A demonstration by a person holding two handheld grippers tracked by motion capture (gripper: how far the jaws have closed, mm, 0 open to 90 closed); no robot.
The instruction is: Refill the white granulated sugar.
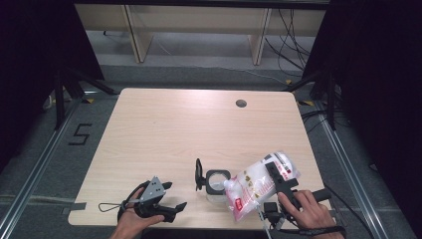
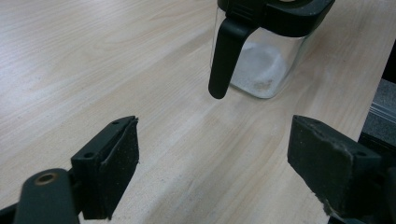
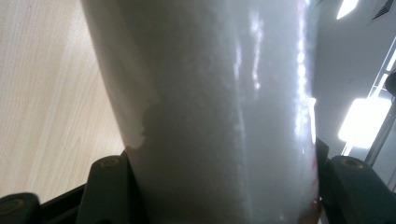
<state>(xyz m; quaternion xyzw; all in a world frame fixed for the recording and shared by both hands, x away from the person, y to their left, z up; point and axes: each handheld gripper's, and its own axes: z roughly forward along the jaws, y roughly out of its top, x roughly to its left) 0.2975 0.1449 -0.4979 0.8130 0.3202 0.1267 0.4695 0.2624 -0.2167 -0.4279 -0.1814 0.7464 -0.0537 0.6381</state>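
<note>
My right gripper (image 1: 276, 180) is clamped across a clear plastic bag (image 1: 259, 183) of white grains, its jaws pressing on either side of the bag. In the right gripper view the bag (image 3: 219, 112) bulges up between both jaws. From the high view, the bag is tilted over the near right part of the table (image 1: 164, 124), its lower corner dipping toward the open mouth of a small clear container (image 1: 217, 185) with a black rim. The bag carries a red and white label, but the print is too small for me to read; I can make out no brand.

The container stands on the table just left of the bag, its black lid flipped up on the left side. In the left gripper view the container (image 2: 266, 56) sits ahead of my jaws, a thin layer of white grains at its bottom and a black latch hanging down its front.

My left gripper (image 1: 166, 199) rests at the near left edge of the table, jaws apart with nothing between them, well clear of the container.

On the floor left of the table, black tape forms a numeral 5 (image 1: 80, 134). A round cable hole (image 1: 241, 103) sits near the table's far edge.
</note>
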